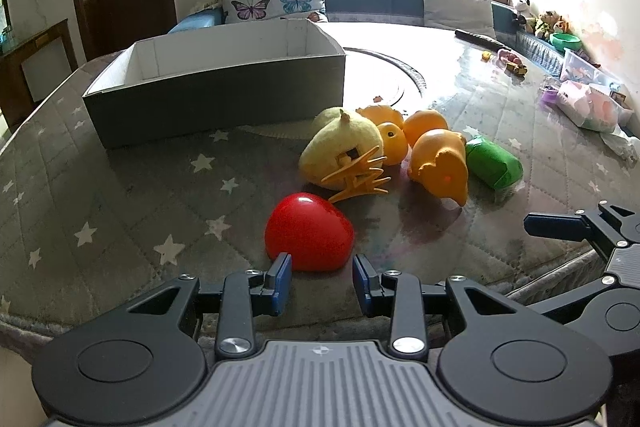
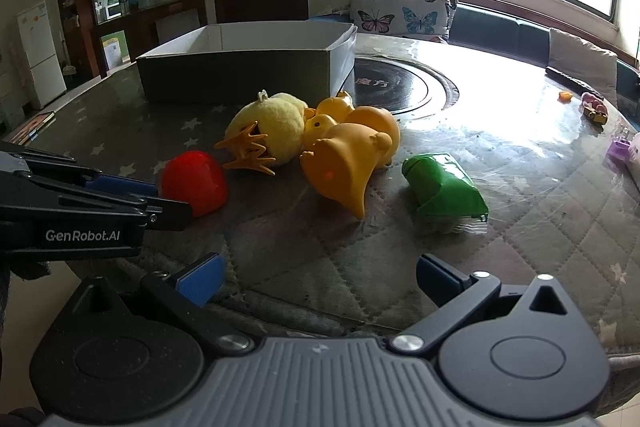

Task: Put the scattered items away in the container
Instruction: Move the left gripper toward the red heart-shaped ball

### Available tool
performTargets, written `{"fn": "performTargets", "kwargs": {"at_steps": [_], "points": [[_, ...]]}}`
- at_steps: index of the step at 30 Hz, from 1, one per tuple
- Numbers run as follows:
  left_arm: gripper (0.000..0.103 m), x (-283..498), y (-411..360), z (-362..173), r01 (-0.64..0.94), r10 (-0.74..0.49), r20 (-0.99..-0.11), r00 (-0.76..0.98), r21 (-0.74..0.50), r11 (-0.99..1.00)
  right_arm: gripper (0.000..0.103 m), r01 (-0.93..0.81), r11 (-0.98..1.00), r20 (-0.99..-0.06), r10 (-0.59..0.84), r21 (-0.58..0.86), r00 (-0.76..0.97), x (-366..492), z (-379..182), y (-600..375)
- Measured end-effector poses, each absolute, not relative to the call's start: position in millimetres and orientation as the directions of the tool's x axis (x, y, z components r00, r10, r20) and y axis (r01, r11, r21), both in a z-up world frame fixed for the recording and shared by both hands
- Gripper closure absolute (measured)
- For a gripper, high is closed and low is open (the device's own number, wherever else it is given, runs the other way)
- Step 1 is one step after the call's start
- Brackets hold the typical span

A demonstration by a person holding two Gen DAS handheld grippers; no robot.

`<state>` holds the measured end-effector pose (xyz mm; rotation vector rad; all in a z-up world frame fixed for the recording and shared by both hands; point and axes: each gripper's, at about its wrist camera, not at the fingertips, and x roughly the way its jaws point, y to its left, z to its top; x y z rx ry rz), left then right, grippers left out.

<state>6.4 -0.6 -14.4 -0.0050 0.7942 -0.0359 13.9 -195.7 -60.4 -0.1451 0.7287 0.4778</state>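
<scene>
A red heart-shaped toy [image 1: 308, 237] [image 2: 196, 183] lies on the table just ahead of my left gripper [image 1: 322, 267]. The gripper is open, its blue pads [image 1: 284, 277] level with the toy's near edge and not pressing on it. Behind the toy lie a yellow plush chick [image 1: 344, 143] [image 2: 276, 131] with orange feet, several orange rubber ducks [image 1: 440, 163] [image 2: 344, 163] and a green packet [image 1: 494, 163] [image 2: 444, 187]. An empty grey box [image 1: 216, 95] [image 2: 240, 79] stands at the back left. My right gripper [image 2: 318, 279] is wide open over the table's front edge, holding nothing.
A quilted star-patterned cover [image 1: 120, 207] is spread over the round table, with a dark turntable [image 1: 400, 83] in its middle. Small toys [image 1: 508, 61], a remote [image 1: 480, 39] and plastic bags [image 1: 592, 103] sit at the far right. A sofa with butterfly cushions [image 1: 272, 1] stands beyond.
</scene>
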Motion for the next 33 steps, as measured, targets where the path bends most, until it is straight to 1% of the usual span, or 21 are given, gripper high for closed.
{"fn": "performTargets", "kwargs": {"at_steps": [33], "points": [[0.067,16.1,19.2,-14.7,-0.011,-0.029,-0.731,0.681,-0.049,0.999,0.0,-0.535,0.844,-0.676,0.411,0.028,0.611,24.0,-59.3,-175.4]]}}
